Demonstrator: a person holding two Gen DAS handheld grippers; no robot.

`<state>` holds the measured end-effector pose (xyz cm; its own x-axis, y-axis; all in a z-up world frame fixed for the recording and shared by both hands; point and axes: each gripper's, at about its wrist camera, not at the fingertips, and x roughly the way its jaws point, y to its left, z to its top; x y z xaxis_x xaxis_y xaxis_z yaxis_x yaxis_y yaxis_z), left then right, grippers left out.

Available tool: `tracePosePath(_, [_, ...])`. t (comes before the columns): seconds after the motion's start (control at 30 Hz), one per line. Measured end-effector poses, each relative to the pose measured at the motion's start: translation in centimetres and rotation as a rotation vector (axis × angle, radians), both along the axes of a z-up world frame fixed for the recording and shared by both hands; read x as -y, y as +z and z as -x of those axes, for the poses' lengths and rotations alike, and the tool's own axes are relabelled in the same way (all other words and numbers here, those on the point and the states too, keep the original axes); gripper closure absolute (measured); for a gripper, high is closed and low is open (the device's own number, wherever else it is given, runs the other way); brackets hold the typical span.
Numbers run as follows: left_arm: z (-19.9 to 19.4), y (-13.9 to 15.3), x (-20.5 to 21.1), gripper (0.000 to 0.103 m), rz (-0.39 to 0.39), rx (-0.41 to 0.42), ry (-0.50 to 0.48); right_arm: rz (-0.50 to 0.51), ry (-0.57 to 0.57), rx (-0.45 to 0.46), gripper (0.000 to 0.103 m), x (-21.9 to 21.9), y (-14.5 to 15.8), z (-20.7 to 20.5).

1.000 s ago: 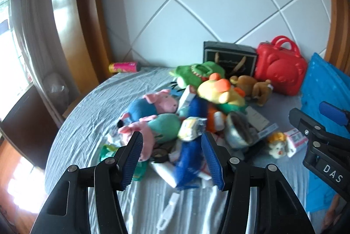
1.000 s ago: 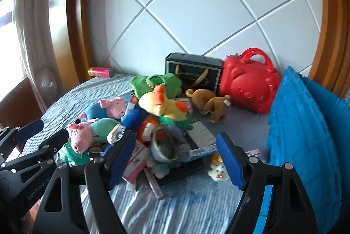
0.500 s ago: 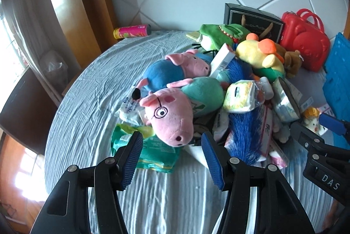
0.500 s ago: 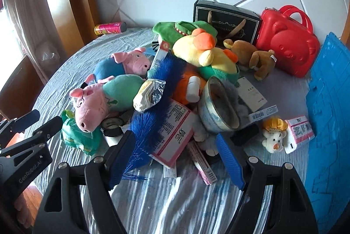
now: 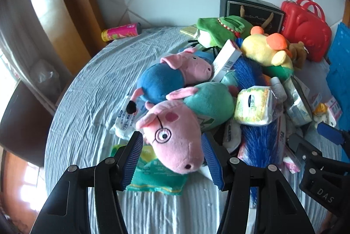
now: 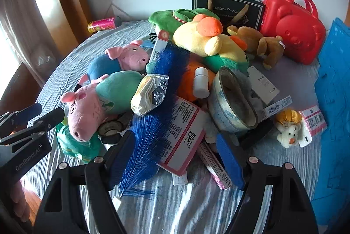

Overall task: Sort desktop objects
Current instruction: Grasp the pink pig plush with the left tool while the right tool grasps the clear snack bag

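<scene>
A heap of toys and packets lies on a round table with a grey-blue cloth (image 5: pixel 91 89). My left gripper (image 5: pixel 172 159) is open, its fingers on either side of the head of a pink pig plush in a teal shirt (image 5: pixel 175 133), not closed on it. The same pig shows in the right wrist view (image 6: pixel 91 107). My right gripper (image 6: pixel 175 157) is open above a white and pink box (image 6: pixel 186 135) and a blue bristly brush (image 6: pixel 153 124). A second pig plush in blue (image 5: pixel 170 76), a yellow duck plush (image 6: pixel 207 41) and a metal bowl (image 6: pixel 231 102) lie in the heap.
A red bear case (image 6: pixel 293 23) and a black box (image 6: pixel 227 6) stand at the back by the wall. A blue panel (image 6: pixel 332 102) lies at the right. A pink can (image 5: pixel 121 31) lies at the far left edge. A green packet (image 5: pixel 157 175) lies under the pig's head.
Both grippers have moved forward and down toward the heap. The left gripper's fingers now flank the teal-shirted pig's head. Both stay open.
</scene>
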<state>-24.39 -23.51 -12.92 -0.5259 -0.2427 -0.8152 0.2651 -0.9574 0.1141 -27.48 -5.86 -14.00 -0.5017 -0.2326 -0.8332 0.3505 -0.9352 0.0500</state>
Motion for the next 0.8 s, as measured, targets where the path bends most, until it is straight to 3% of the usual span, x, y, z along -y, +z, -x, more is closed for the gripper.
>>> tracePosePath(0.43, [6.2,-5.3,2.1,0.047,-0.026,0.104,-0.203,-0.050,-0.159,0.092,0.027,4.5,-4.7,2.4])
tracePosePath(0.6, [7.5,-6.5,1.4,0.037,0.005,0.112,-0.258,-0.057,-0.206,0.119,0.027,4.5,-6.1,3.4])
tracePosePath(0.8, [9.0,-6.8,1.8,0.028,-0.022,0.122,-0.276,-0.047,-0.232,0.116,0.027,4.6,-6.1,4.1])
